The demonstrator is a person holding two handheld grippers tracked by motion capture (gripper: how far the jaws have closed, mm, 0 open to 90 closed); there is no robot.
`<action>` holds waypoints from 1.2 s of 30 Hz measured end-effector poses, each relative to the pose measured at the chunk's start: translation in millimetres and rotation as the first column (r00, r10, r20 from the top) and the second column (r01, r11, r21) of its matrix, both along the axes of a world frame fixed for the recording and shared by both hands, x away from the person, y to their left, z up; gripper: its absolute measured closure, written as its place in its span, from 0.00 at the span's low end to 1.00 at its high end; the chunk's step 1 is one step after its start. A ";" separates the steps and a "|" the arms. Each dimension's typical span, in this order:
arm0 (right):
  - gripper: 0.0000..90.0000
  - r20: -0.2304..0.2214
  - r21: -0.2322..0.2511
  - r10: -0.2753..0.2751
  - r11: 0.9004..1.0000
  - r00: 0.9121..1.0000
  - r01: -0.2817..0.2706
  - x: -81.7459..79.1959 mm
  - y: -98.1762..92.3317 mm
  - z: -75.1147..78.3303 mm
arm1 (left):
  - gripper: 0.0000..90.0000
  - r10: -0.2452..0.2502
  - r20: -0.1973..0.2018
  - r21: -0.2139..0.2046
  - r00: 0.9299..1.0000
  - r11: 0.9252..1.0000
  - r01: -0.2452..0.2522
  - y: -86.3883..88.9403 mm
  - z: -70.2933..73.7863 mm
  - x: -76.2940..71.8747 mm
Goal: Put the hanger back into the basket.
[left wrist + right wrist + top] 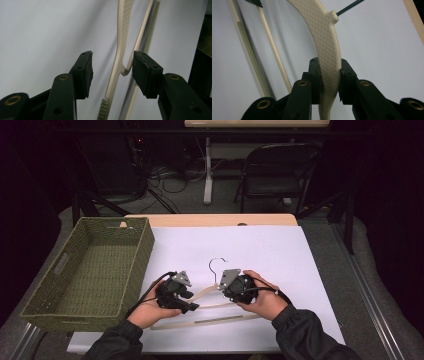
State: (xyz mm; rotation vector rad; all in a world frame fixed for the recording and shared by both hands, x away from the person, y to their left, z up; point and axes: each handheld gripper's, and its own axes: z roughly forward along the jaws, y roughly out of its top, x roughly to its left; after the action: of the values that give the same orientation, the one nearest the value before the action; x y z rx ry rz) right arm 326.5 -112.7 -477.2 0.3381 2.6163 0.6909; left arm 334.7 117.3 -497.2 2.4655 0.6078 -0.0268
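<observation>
Hanger (327,47), cream and unlabelled, clamped by right hand-held gripper (330,82).

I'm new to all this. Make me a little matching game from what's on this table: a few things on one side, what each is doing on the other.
Things:
1. left gripper
2. right gripper
3. hanger
4. woven basket

States:
A. clamped on the hanger's textured arm
B. lies on the white sheet, metal hook pointing away from the person
C. jaws apart, not pressing on the hanger between them
D. green, stands at the table's left side

Pairs: 1-C, 2-A, 3-B, 4-D
</observation>
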 end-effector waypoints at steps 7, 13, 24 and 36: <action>0.84 0.013 0.007 0.011 1.000 1.000 -0.012 -6.6 -1.1 1.8 | 0.68 -0.051 -0.057 0.013 0.997 0.999 0.052 -6.6 -3.9 -1.4; 0.84 0.009 0.028 0.012 1.000 1.000 -0.012 -9.3 -4.0 1.5 | 0.77 -0.072 -0.069 0.023 0.995 0.997 0.073 -6.8 -6.0 -3.0; 0.58 -0.078 0.094 0.005 0.996 0.997 0.002 -10.5 -10.6 4.6 | 0.83 -0.095 -0.079 0.009 0.992 0.995 0.096 -6.2 -6.3 -3.7; 0.45 -0.100 0.183 -0.013 0.983 0.995 0.031 -28.9 -46.0 21.7 | 0.96 -0.112 -0.048 0.002 0.993 0.994 0.112 -2.3 -1.3 -11.4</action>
State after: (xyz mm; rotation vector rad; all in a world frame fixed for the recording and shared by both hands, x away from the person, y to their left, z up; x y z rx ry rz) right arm 297.5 -158.7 -455.5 0.4666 2.6413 0.9345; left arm 323.4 115.0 -498.5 2.5072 0.4899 -0.1294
